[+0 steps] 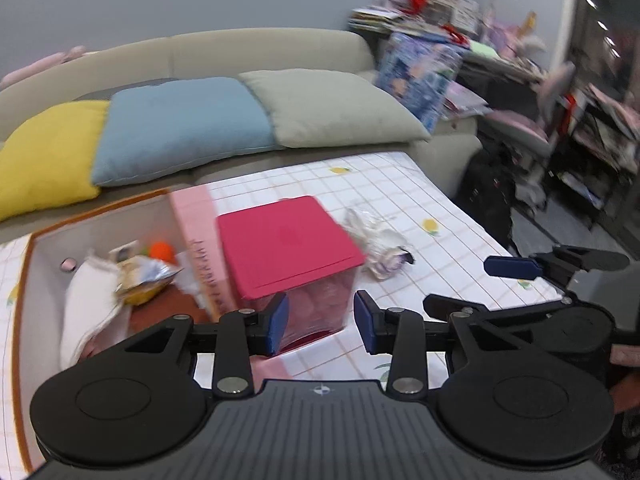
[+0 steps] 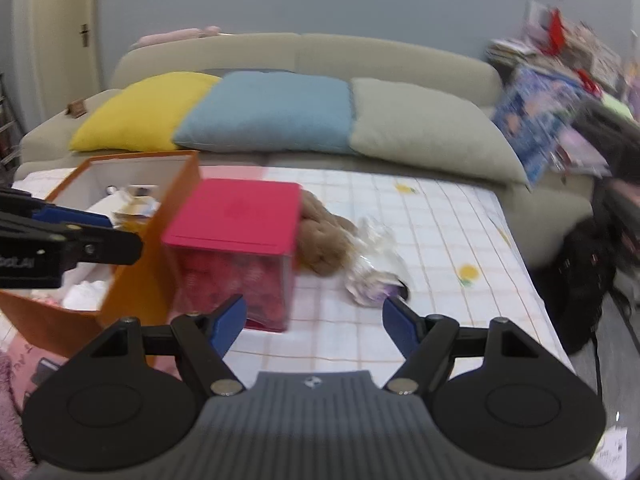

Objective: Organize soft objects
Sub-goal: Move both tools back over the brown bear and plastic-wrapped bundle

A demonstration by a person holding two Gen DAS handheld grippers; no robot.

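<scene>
Two tongs in view: left tongs (image 1: 320, 322) released, blue pads apart with nothing between them, poised just before the pink-lidded box (image 1: 290, 240); right tongs (image 2: 314, 326) spread wider, likewise empty, low over the checked table (image 2: 440, 216). No earlier picture to compare.

Two containers on the table, side by side and touching or nearly so. One orange box (image 2: 132, 280), open at the top, white inside, holding a white soft item (image 1: 90, 300), a crinkled yellow-and-silver packet (image 1: 146, 278), an orange ball (image 1: 161, 250) and a few small bits too blurred to name. One clear cube under a pink lid, closed, filled with something pink and red; contents not distinguishable.

Two loose soft things outside the containers: one brown plush (image 2: 328, 240) lying against the far side of the cube, one crumpled clear wrapper (image 2: 372, 268) with something purple in it, just beside the plush.

Three cushions on the sofa (image 2: 304, 52) behind: one yellow (image 2: 140, 114), one blue (image 2: 272, 112), one grey-green (image 2: 432, 132).
</scene>
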